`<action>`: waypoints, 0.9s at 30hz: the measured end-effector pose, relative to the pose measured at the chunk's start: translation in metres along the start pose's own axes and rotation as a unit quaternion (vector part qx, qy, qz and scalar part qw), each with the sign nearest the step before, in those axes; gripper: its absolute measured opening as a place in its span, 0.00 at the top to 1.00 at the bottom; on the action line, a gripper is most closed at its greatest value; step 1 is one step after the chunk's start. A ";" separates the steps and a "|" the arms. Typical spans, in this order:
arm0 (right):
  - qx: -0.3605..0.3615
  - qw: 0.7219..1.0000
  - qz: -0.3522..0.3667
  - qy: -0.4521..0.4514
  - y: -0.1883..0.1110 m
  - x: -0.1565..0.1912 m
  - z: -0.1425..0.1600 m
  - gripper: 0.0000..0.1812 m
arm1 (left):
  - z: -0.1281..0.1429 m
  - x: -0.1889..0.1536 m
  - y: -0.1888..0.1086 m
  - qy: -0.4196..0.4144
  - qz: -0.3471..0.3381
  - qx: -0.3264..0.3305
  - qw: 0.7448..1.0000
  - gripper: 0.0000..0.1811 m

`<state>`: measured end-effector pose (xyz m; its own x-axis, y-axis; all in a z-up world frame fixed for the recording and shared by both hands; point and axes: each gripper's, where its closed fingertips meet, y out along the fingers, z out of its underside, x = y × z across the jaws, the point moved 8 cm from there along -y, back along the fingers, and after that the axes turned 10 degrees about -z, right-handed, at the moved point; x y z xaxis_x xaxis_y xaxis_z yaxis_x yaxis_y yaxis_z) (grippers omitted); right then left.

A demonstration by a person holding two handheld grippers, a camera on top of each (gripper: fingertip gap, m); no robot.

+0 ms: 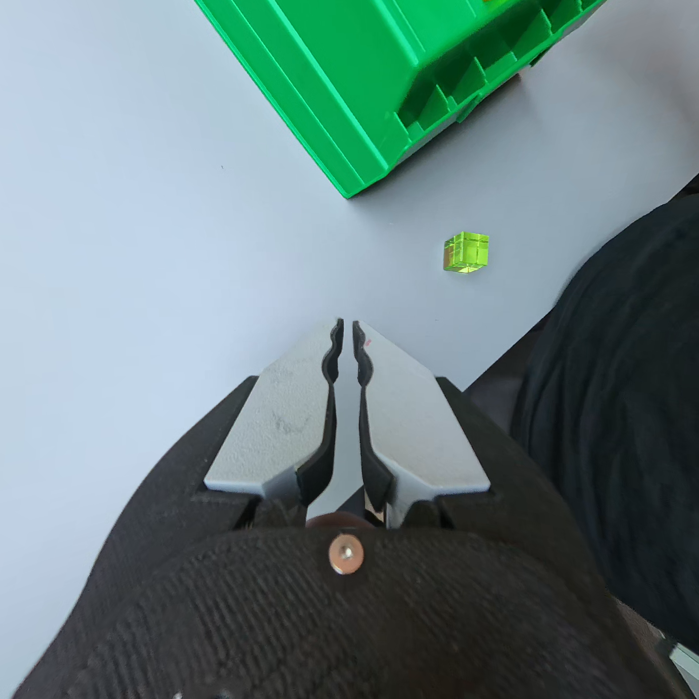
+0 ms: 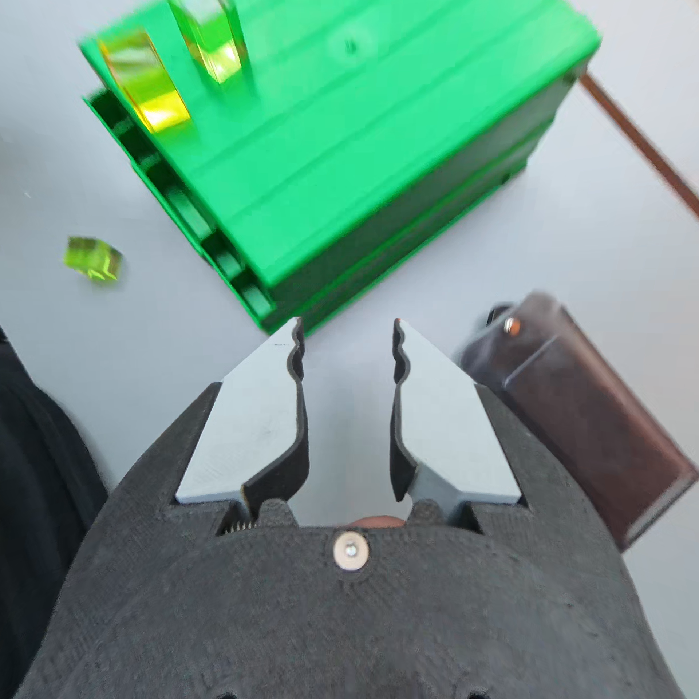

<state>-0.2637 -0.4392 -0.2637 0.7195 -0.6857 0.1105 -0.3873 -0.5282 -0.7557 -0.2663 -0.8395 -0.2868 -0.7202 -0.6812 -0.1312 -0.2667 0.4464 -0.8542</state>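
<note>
Left gripper (image 1: 348,321) hovers over the pale table (image 1: 113,227), fingers nearly pressed together with only a sliver between the tips, gripping nothing. Nearest thing: a small clear green cube (image 1: 466,251), alone on the table to the far right of the tips, apart from them. Beyond it sits a green ribbed box (image 1: 340,75), corner toward the cube.

Right gripper (image 2: 347,321) is spread, empty, its tips just short of the box's near corner (image 2: 287,325). Two yellow-green clear blocks (image 2: 147,83) rest on the box top. A brown case (image 2: 586,416) lies close on the right.

Open table lies left; dark fabric (image 1: 624,378) crowds the near right edge.
</note>
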 end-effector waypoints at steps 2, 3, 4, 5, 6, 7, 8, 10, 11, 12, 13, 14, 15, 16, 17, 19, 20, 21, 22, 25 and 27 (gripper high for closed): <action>-0.025 0.999 -0.019 -0.033 0.007 0.002 -0.034 0.75 | 0.003 -0.006 0.003 -0.001 0.005 0.005 1.000 0.99; -0.036 0.997 -0.039 -0.051 0.012 0.005 -0.054 0.73 | 0.005 -0.009 0.004 -0.002 0.008 0.009 1.000 0.99; -0.044 0.995 -0.065 -0.068 0.019 0.010 -0.072 0.70 | 0.007 -0.013 0.006 -0.004 0.011 0.013 1.000 0.98; -0.045 0.991 -0.095 -0.083 0.027 0.015 -0.090 0.68 | 0.009 -0.017 0.007 -0.006 0.016 0.017 1.000 0.98; -0.038 0.987 -0.119 -0.098 0.036 0.020 -0.105 0.65 | 0.012 -0.021 0.008 -0.008 0.021 0.021 1.000 0.98; -0.027 0.984 -0.132 -0.113 0.046 0.024 -0.117 0.63 | 0.014 -0.025 0.009 -0.008 0.026 0.023 0.999 0.98; -0.015 0.982 -0.139 -0.128 0.057 0.028 -0.126 0.63 | 0.017 -0.028 0.009 -0.006 0.028 0.025 0.999 0.98; 0.017 0.976 -0.147 -0.161 0.079 0.037 -0.137 0.61 | 0.025 -0.035 0.011 -0.005 0.031 0.031 0.999 0.98; 0.024 0.973 -0.154 -0.172 0.089 0.041 -0.140 0.58 | 0.029 -0.037 0.012 -0.006 0.034 0.033 0.999 0.98; 0.029 0.968 -0.172 -0.179 0.095 0.045 -0.143 0.58 | 0.032 -0.040 0.012 -0.009 0.037 0.033 0.999 0.98; 0.042 0.964 -0.186 -0.183 0.099 0.049 -0.145 0.56 | 0.035 -0.041 0.012 -0.012 0.041 0.033 0.999 0.98; 0.055 0.960 -0.200 -0.188 0.101 0.052 -0.146 0.57 | 0.038 -0.043 0.012 -0.016 0.046 0.032 0.998 0.98; 0.069 0.955 -0.213 -0.194 0.103 0.055 -0.145 0.56 | 0.041 -0.044 0.012 -0.018 0.050 0.030 0.998 0.98; 0.083 0.952 -0.213 -0.202 0.104 0.057 -0.144 0.54 | 0.043 -0.045 0.013 -0.019 0.054 0.030 0.998 0.98; 0.089 0.952 -0.204 -0.210 0.103 0.058 -0.144 0.54 | 0.045 -0.045 0.013 -0.019 0.055 0.029 0.998 0.98; 0.089 0.951 -0.197 -0.221 0.102 0.061 -0.143 0.54 | 0.046 -0.045 0.015 -0.017 0.061 0.026 0.998 0.98; 0.101 0.949 -0.194 -0.226 0.104 0.061 -0.141 0.54 | 0.046 -0.044 0.016 -0.017 0.065 0.024 0.997 0.98; 0.119 0.948 -0.183 -0.232 0.108 0.060 -0.138 0.54 | 0.046 -0.044 0.017 -0.016 0.069 0.023 0.997 0.98; 0.137 0.945 -0.172 -0.244 0.111 0.059 -0.135 0.55 | 0.045 -0.043 0.018 -0.015 0.072 0.023 0.997 0.98; 0.151 0.935 -0.156 -0.279 0.113 0.062 -0.132 0.62 | 0.041 -0.041 0.019 -0.005 0.078 0.019 0.997 0.98; 0.152 0.935 -0.156 -0.281 0.110 0.067 -0.131 0.69 | 0.038 -0.039 0.019 0.001 0.079 0.013 0.997 0.98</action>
<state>-0.3333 -0.6091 -0.2547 0.9923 -0.1055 0.0651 0.0130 -0.4340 -0.9008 -0.2191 -0.8268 -0.3174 -0.7528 -0.6024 -0.2652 -0.1320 0.5329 -0.8358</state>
